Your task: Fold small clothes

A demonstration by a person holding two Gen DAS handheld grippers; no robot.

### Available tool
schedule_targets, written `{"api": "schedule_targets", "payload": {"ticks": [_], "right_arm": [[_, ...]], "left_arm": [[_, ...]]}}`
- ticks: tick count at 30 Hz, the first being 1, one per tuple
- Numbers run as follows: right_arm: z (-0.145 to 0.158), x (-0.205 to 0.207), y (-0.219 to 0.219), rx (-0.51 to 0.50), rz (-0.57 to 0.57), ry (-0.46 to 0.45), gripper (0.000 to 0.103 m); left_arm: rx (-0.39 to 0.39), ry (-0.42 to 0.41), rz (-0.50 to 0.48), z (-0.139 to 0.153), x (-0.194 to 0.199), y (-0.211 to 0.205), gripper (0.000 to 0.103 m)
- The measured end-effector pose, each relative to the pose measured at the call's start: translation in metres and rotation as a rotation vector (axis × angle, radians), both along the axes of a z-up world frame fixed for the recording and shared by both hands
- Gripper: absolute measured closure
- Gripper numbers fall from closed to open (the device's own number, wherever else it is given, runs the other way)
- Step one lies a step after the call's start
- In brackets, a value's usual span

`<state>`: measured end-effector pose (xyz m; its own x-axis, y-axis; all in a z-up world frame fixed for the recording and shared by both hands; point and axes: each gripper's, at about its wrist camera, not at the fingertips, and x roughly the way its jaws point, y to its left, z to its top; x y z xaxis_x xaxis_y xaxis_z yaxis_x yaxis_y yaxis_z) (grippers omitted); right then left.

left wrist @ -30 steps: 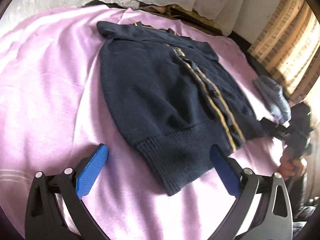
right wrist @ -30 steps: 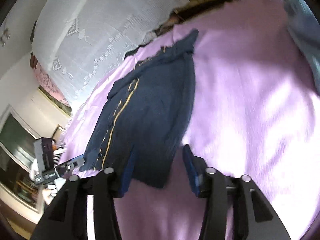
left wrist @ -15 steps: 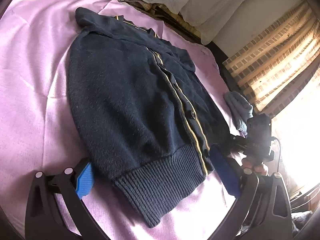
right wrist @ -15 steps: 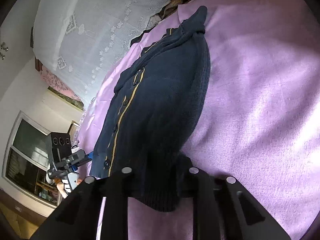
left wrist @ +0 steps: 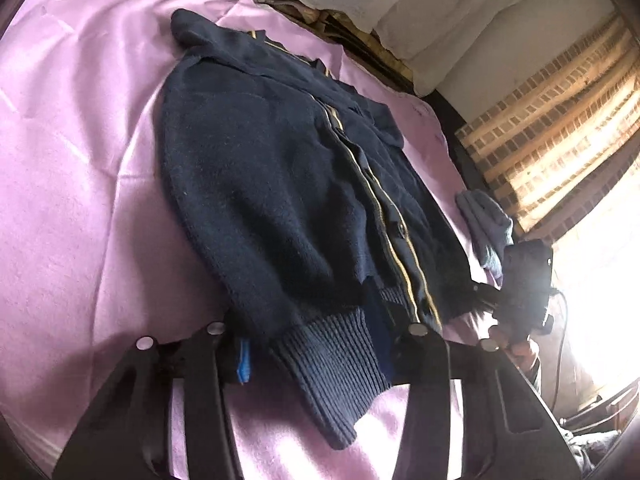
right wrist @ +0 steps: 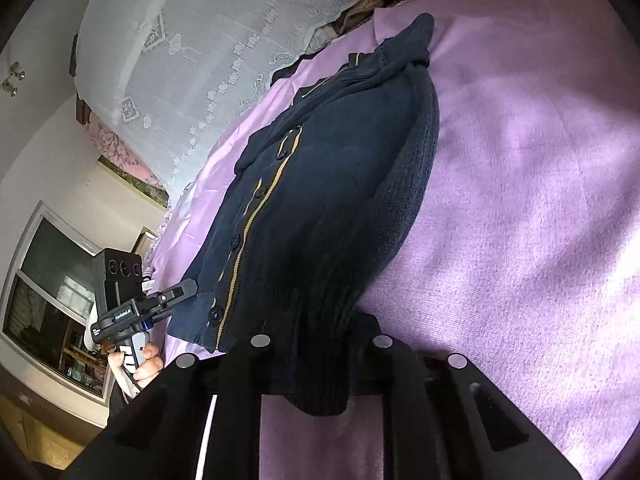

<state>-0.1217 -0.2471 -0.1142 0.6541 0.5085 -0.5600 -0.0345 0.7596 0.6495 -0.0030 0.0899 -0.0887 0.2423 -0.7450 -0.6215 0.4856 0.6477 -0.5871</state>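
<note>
While two tongs, left (left wrist: 316,356) and right (right wrist: 320,364), pinch ribbed hem: one navy cardigan (left wrist: 280,184), one purple sheet (left wrist: 68,200).

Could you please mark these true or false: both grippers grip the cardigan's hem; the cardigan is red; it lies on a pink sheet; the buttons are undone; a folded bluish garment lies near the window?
1. Both grippers grip the hem. True: the left gripper and the right gripper have just closed on the ribbed hem of the cardigan.
2. The cardigan is red. False: navy, with tan trim.
3. It lies on a pink sheet. True.
4. The buttons are undone. False: the front looks buttoned.
5. A bluish garment lies near the window. True.
</note>
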Motion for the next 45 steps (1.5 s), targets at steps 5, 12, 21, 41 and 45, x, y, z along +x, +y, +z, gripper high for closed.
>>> {"api": "schedule_targets", "payload": {"ticks": [5,12,21,41,45], "right_arm": [[-0.001,0.000,-0.001,0.000,0.002,0.004,0.085],[0.007,-0.006,0.002,-0.050,-0.014,-0.053,0.090],[0.023,-0.006,-0.002,-0.049,-0.035,-0.119,0.092],[0.108,0.074,-0.007,-0.108,-0.067,-0.250,0.092],[0.112,0.101,-0.015,-0.087,-0.089,-0.247,0.092]], "left_arm": [[0.042,-0.033,-0.006,0.002,-0.004,-0.007,0.054],[0.057,-0.086,0.001,0.007,-0.011,-0.008,0.069],[0.022,-0.133,0.015,0.023,-0.006,-0.002,0.095],[0.009,-0.269,0.099,0.106,0.067,-0.038,0.097],[0.026,-0.294,0.128,0.111,0.087,-0.047,0.097]]}}
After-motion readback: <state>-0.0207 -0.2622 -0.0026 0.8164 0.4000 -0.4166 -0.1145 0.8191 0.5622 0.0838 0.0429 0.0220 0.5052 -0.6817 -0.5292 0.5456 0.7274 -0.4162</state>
